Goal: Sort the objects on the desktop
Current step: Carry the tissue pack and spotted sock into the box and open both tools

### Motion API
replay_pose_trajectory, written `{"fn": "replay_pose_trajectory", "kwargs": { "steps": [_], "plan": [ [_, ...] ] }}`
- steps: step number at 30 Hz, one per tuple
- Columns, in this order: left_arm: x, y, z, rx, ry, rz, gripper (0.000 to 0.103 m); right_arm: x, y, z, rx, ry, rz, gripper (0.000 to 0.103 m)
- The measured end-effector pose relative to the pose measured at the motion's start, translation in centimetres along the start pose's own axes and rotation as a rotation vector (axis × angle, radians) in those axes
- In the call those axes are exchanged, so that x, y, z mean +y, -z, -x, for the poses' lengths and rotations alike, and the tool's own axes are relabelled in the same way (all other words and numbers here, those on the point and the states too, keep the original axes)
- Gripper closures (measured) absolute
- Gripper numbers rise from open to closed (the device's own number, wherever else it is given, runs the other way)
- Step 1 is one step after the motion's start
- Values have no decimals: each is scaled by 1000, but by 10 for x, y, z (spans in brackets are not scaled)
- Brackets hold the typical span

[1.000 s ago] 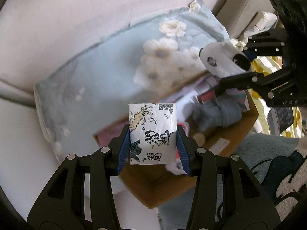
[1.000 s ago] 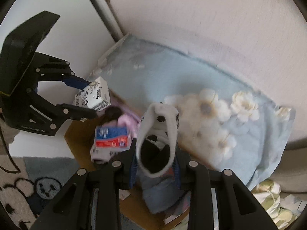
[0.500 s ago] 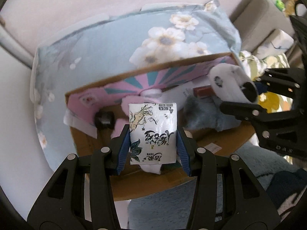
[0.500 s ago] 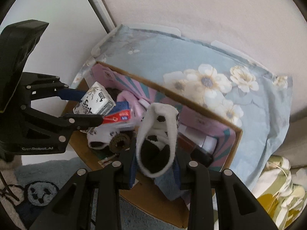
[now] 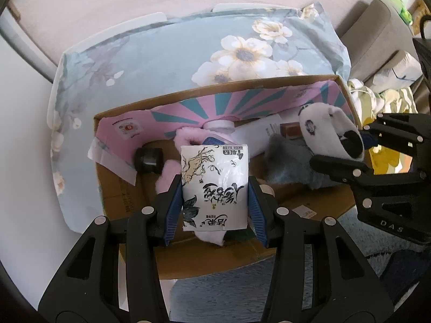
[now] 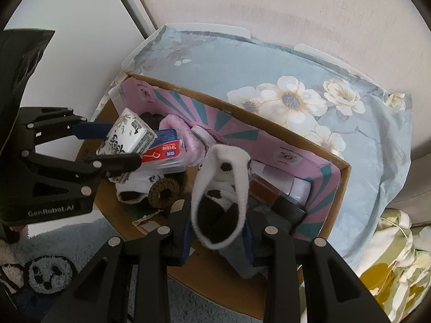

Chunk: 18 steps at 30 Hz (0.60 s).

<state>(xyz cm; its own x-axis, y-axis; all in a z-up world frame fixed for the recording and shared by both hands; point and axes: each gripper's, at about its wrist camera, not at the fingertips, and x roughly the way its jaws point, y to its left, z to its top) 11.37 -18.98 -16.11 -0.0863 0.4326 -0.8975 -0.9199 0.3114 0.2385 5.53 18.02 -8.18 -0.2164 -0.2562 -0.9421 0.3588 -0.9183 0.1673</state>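
My left gripper [image 5: 215, 210] is shut on a white tissue pack [image 5: 214, 185] with black printing and holds it above the open cardboard box [image 5: 215, 91]. My right gripper [image 6: 218, 231] is shut on a white sock with black spots [image 6: 221, 183] and holds it over the right part of the same box [image 6: 342, 183]. Each gripper shows in the other's view: the right one with the sock [image 5: 331, 134], the left one with the tissue pack [image 6: 126, 134].
The box holds a pink fluffy item [image 5: 188, 140], a black roll [image 5: 149, 158], a grey cloth [image 5: 288, 161], a floss-pick packet [image 6: 164, 153], a brown scrunchie [image 6: 164, 191] and bottles [image 6: 285, 185]. It sits on a floral blue cloth [image 5: 175, 51]. A fluffy rug [image 6: 54, 242] lies in front.
Both grippers have tilted down and moved over the box, so its inside now shows. Each keeps hold of its object.
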Motion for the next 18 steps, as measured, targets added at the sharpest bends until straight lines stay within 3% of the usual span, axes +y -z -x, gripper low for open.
{"fn": "replay_pose_trajectory", "kwargs": {
  "steps": [2,3,4,5,7,8,9,12,18],
  "plan": [
    [-2,-1,1,-11,-10,-13,60,-3,-1,-1,13,5,-24,72],
    [-2,-2,1,-11,-16,-14,58,-4,-2,-3,28,1,-35,66],
    [-2,-3,1,-3,-21,-13,47,-5,-2,-4,39,-2,-45,52],
    [-2,-4,0,4,-33,-10,22,-7,-2,-4,45,-5,-64,43],
    [0,-3,3,-18,-90,-8,7,-9,0,-5,51,2,-85,14],
    [3,-3,6,-39,-109,-7,0,-11,1,-5,59,10,-94,8],
    [6,-3,8,-44,-107,-4,0,-13,3,-5,60,6,-106,3],
    [14,-5,10,-51,-39,27,0,-17,5,-2,57,7,-127,1],
    [14,-5,6,-51,-47,1,0,-12,5,-3,61,54,-110,1]
  ]
}}
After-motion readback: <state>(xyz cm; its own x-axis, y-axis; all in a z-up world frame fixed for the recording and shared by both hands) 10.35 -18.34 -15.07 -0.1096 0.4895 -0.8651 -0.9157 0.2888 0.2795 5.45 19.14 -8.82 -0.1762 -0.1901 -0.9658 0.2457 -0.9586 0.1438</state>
